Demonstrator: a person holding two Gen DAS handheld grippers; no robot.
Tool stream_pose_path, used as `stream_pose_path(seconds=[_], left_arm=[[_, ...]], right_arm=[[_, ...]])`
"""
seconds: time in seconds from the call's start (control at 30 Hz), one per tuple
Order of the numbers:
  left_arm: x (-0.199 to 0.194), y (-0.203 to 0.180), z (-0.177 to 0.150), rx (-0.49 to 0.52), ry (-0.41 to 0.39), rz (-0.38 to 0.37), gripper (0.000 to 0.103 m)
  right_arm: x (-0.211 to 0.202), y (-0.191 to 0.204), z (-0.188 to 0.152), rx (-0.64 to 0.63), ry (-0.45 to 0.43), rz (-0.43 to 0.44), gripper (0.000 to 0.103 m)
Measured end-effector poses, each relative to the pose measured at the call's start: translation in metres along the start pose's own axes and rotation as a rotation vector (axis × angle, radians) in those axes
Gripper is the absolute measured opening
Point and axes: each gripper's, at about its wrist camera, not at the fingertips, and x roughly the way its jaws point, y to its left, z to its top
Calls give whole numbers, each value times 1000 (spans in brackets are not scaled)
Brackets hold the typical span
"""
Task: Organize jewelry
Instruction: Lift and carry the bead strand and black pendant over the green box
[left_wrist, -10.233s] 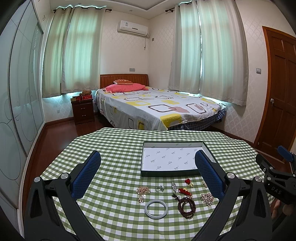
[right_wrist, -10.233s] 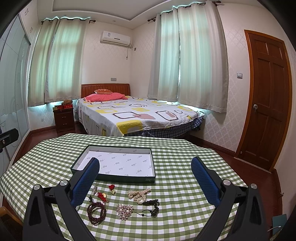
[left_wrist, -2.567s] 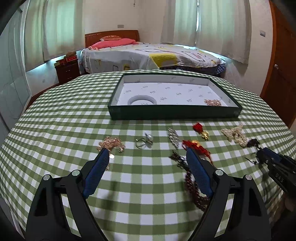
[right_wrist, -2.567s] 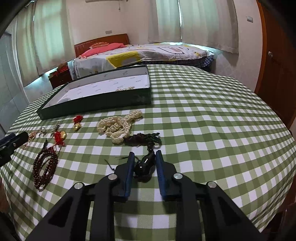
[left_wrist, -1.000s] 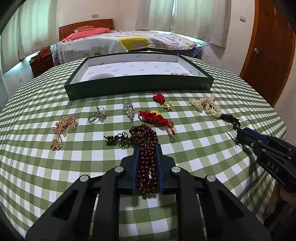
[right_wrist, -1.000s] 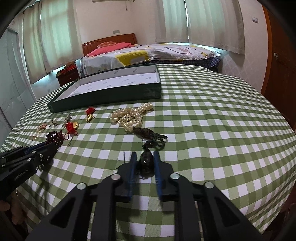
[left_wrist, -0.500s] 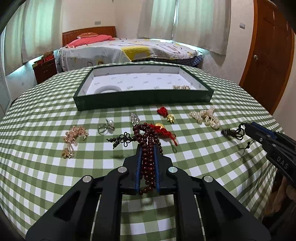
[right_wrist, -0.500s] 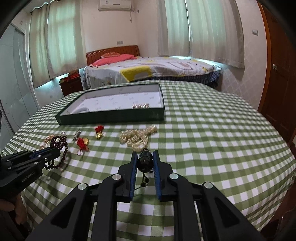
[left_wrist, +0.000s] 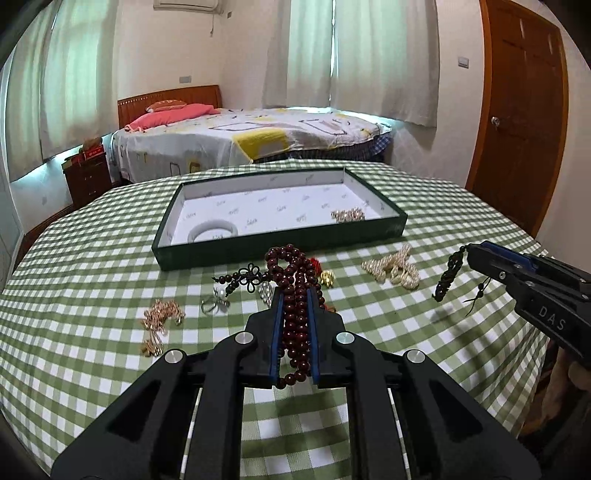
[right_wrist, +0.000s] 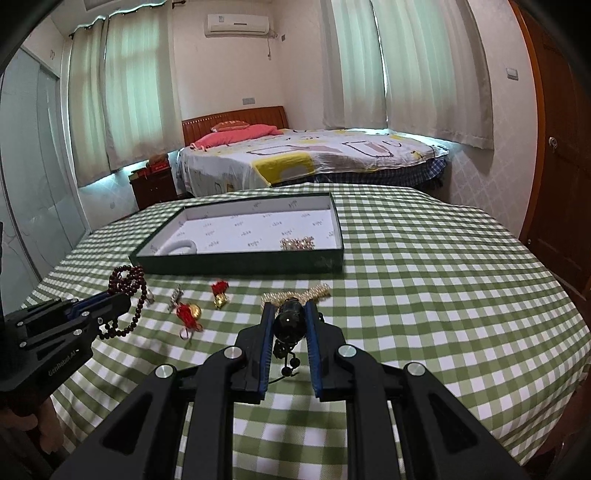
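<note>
Lifted off the counter (left_wrist: 92, 280), bead bracelet (left_wrist: 295, 295) and dark pendant (right_wrist: 290, 319) are clamped in closed jaws; bangle (left_wrist: 212, 232) and brooch (left_wrist: 347, 215) are already boxed, six pieces are left out

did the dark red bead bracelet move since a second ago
Yes. The dark red bead bracelet, clamped in the left gripper, has risen off the checked tablecloth toward the green tray.

Bangle (right_wrist: 180, 246) half behind tray wall (right_wrist: 236, 264)

Bangle (left_wrist: 213, 233) and brooch (left_wrist: 347, 215) in tray (left_wrist: 280, 248), pearls (left_wrist: 393, 268) before it.
</note>
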Motion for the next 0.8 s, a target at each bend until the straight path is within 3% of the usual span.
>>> stream_pose_path(seconds=[0.43,0.8], left_arm=[[18,13,50,-20,-48,-16,12],[88,27,98,-33,-31,2,12]], right_arm=[[26,27,67,-42,-88,79,17],[100,44,114,-57,-76,126,17]])
